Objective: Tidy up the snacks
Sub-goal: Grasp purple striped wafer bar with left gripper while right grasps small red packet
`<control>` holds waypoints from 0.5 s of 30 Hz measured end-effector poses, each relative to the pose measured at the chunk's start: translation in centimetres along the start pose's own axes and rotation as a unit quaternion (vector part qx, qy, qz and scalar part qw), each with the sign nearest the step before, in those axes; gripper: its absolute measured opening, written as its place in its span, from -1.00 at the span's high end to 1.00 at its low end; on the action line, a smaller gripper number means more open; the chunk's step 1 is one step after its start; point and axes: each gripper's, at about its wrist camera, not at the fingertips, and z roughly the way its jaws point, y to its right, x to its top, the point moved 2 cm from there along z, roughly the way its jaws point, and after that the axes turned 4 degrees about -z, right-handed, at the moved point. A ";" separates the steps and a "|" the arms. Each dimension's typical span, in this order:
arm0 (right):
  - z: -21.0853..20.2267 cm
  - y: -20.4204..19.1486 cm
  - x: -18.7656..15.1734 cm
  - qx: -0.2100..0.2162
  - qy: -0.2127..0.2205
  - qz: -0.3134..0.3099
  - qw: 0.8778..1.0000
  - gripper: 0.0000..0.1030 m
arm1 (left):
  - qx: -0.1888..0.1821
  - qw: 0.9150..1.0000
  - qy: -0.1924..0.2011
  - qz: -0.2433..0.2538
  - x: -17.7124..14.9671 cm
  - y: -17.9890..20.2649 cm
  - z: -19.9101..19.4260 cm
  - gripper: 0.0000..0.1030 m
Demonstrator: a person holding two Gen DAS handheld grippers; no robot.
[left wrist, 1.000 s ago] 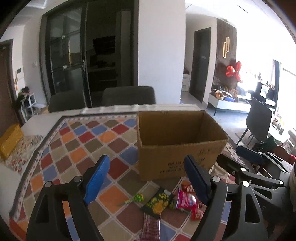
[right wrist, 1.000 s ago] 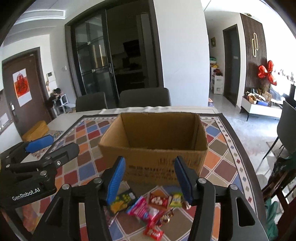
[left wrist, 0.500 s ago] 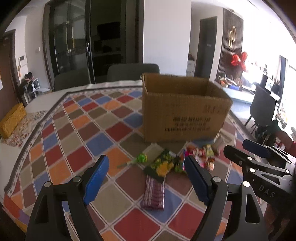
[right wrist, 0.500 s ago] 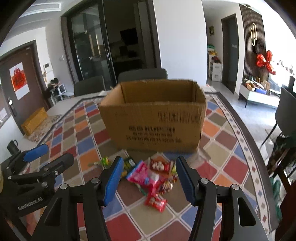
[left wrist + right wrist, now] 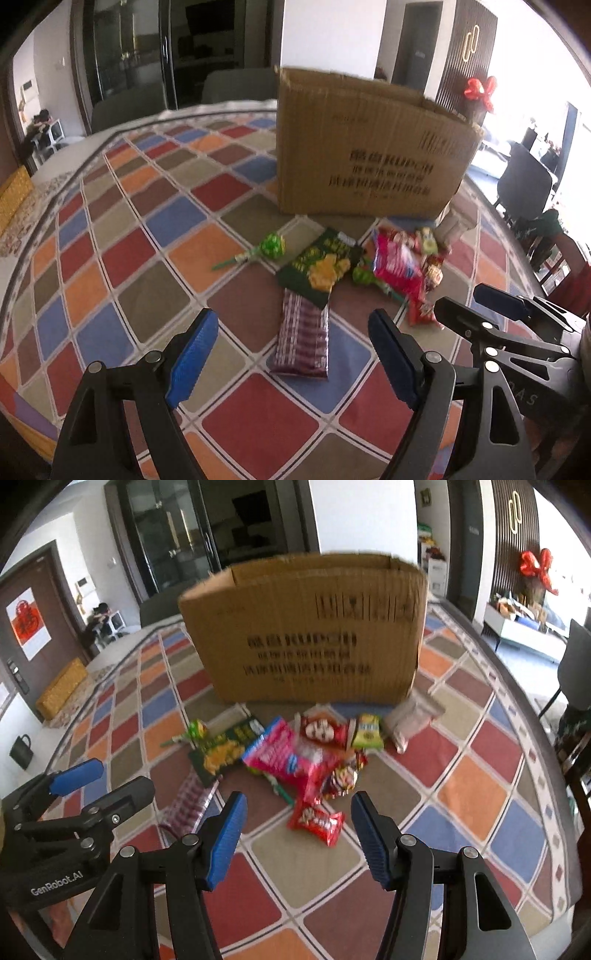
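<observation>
A pile of snack packets lies on the patterned tablecloth in front of an open cardboard box [image 5: 365, 147], also in the right wrist view [image 5: 306, 627]. Among them are a maroon striped pack [image 5: 303, 336], a dark green pack [image 5: 317, 269], a green lollipop [image 5: 271, 245], a pink bag [image 5: 280, 757] and a small red packet [image 5: 316, 821]. My left gripper [image 5: 291, 358] is open and empty, low over the maroon pack. My right gripper [image 5: 297, 834] is open and empty, just short of the small red packet.
The checked tablecloth [image 5: 122, 240] covers the table. Dark chairs [image 5: 236, 85] stand behind it and another chair [image 5: 524, 181] to the right. A yellow cushion [image 5: 61, 692] lies at the far left. The table edge curves along the right [image 5: 543, 746].
Both grippers have dropped from above the box's rim down toward the table and closer to the snack pile. Both stay open.
</observation>
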 end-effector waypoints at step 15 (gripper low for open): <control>3.9 0.8 -1.2 -0.023 -0.049 0.002 0.999 -0.16 | -0.001 0.999 -0.049 0.008 -0.9 -0.1 5.2 -0.57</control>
